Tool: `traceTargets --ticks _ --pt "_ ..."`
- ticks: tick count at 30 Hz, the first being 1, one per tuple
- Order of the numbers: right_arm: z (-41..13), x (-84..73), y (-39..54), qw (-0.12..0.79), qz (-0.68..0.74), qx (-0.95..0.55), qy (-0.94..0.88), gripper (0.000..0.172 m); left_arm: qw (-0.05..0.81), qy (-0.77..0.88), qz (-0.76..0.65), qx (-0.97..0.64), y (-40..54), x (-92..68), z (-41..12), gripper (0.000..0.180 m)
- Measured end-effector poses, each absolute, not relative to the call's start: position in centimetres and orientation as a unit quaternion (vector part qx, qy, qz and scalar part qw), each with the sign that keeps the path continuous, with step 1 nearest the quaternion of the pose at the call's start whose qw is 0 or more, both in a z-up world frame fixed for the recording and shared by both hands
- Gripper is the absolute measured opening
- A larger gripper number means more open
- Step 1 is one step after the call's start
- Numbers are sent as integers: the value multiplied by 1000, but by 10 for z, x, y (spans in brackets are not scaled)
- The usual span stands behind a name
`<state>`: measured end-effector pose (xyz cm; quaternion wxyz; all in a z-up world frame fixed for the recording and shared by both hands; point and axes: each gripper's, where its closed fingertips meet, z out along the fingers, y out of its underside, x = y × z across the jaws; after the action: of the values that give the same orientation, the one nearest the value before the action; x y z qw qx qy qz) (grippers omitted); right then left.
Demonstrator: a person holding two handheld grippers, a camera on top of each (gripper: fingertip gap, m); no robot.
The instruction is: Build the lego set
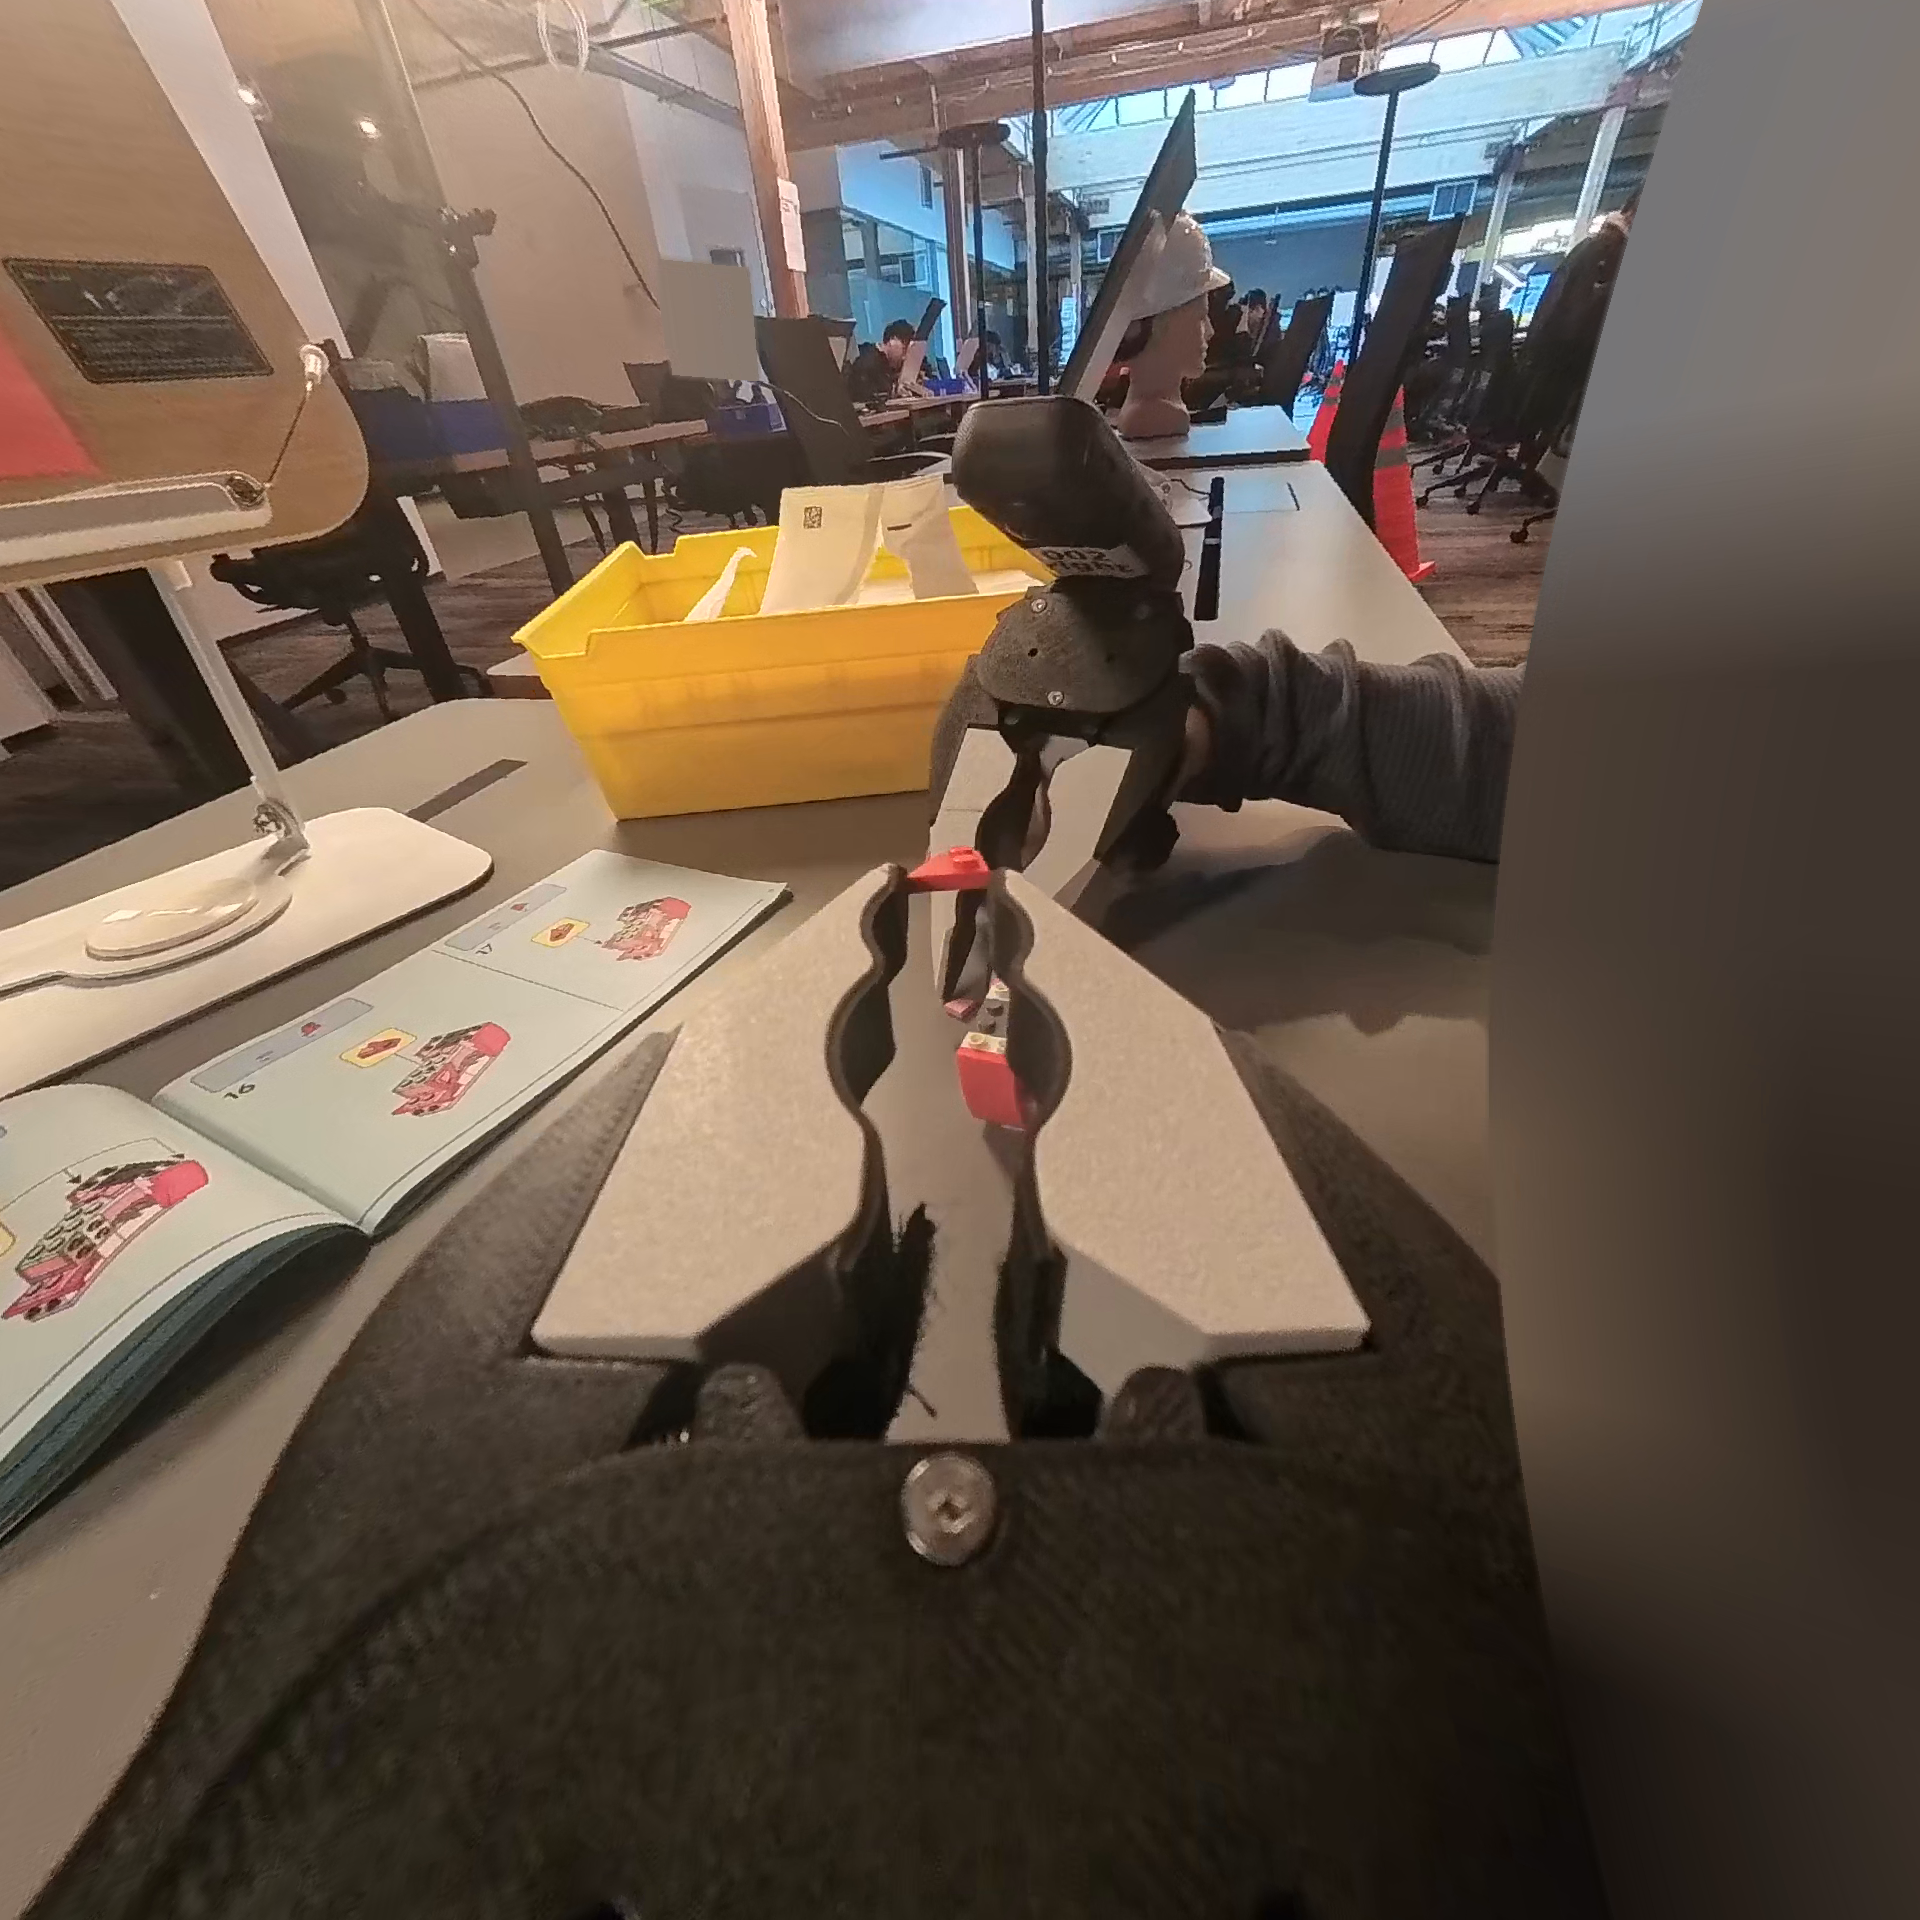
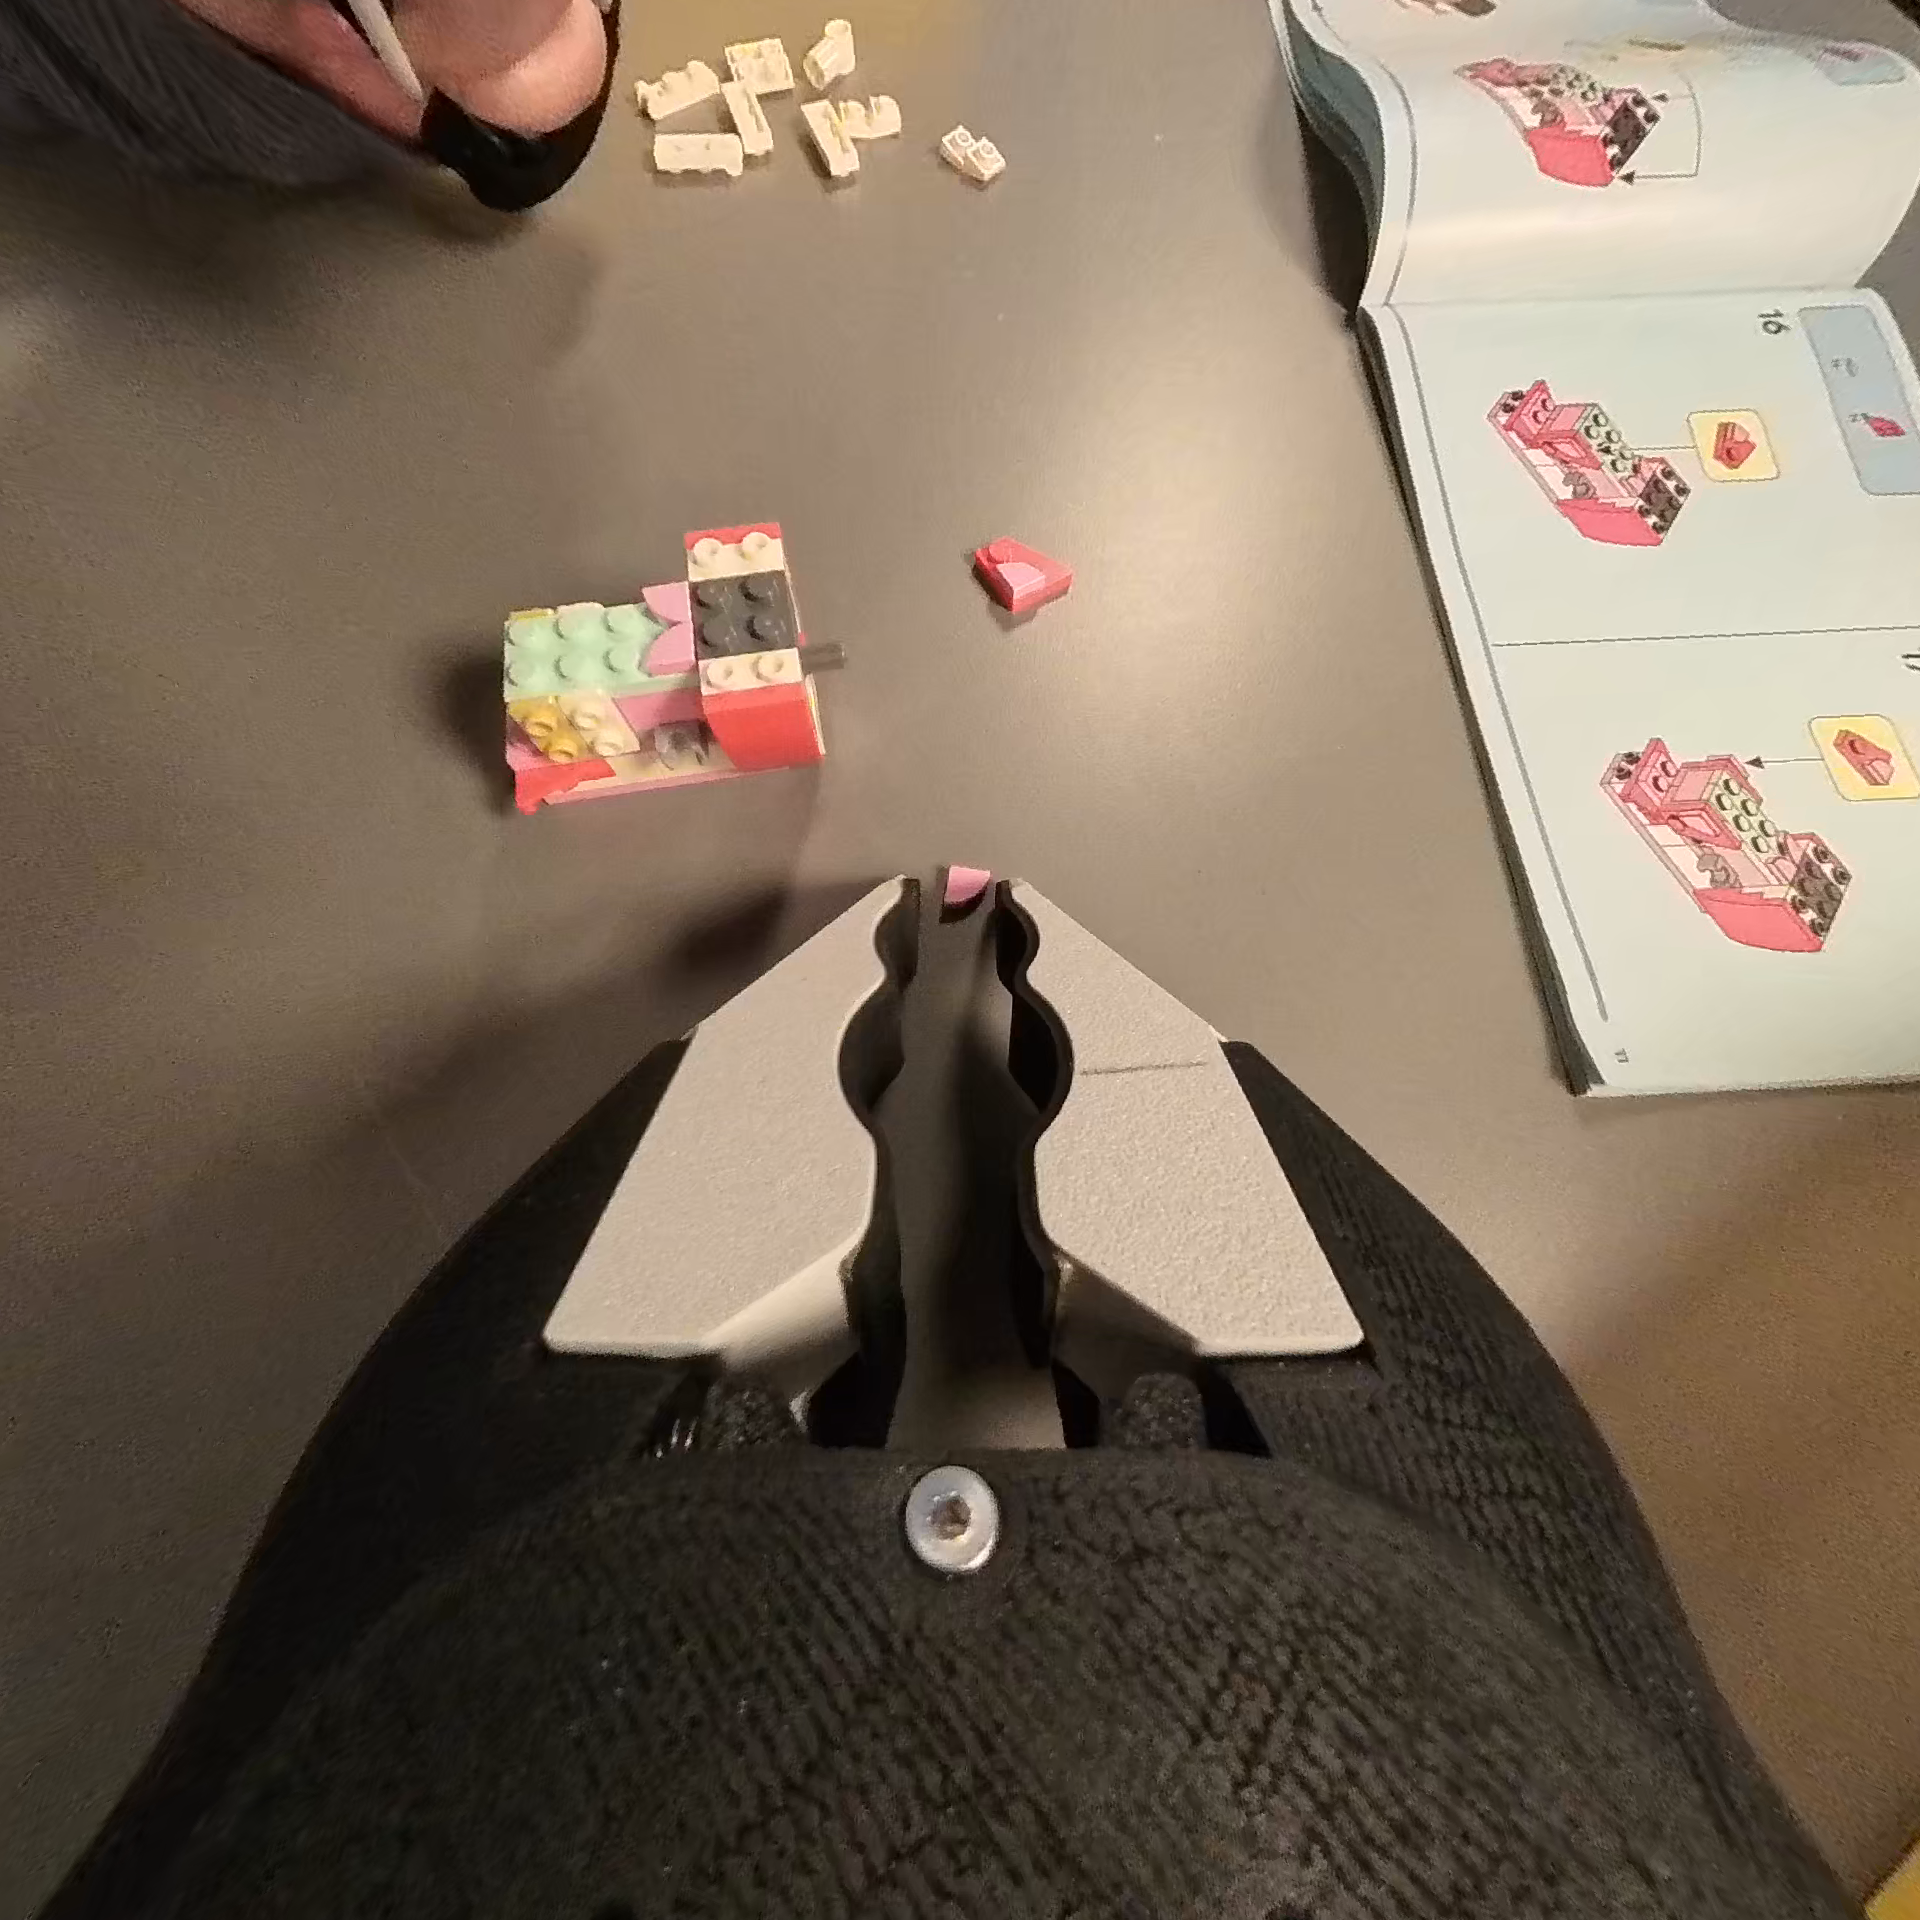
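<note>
— My left gripper [image 1: 948, 883] clamps a red brick [image 1: 948, 869] at its very tips, above the model [image 1: 992, 1081].
— My right gripper [image 2: 956, 896] seems pinched on a pink piece [image 2: 962, 885]; either shallow grip could slip.

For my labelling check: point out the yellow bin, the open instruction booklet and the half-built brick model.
yellow bin [image 1: 748, 717], left wrist view, front wall.
instruction booklet [image 2: 1621, 644], right wrist view, bare part of the open page.
brick model [image 2: 582, 649], right wrist view, mint-green studded top.
</note>
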<state>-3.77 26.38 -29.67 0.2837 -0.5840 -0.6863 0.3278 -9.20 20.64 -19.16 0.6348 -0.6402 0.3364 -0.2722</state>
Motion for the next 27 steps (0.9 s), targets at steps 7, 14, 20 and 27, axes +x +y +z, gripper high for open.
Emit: traceTargets --ticks 7,14,20,27 --pt "-297 -40 264 287 324 -583 -688 10 631 339 -275 -641 206 -90 -193 14" --pt "-297 -40 263 290 321 -580 -691 5 629 341 -275 -642 206 -90 -195 14" --pt "-293 -40 264 301 325 -575 -688 5 631 343 -275 -639 205 -89 -194 14" --pt "-226 -53 242 375 386 -498 -680 4 628 351 -286 -633 201 -84 -193 14"
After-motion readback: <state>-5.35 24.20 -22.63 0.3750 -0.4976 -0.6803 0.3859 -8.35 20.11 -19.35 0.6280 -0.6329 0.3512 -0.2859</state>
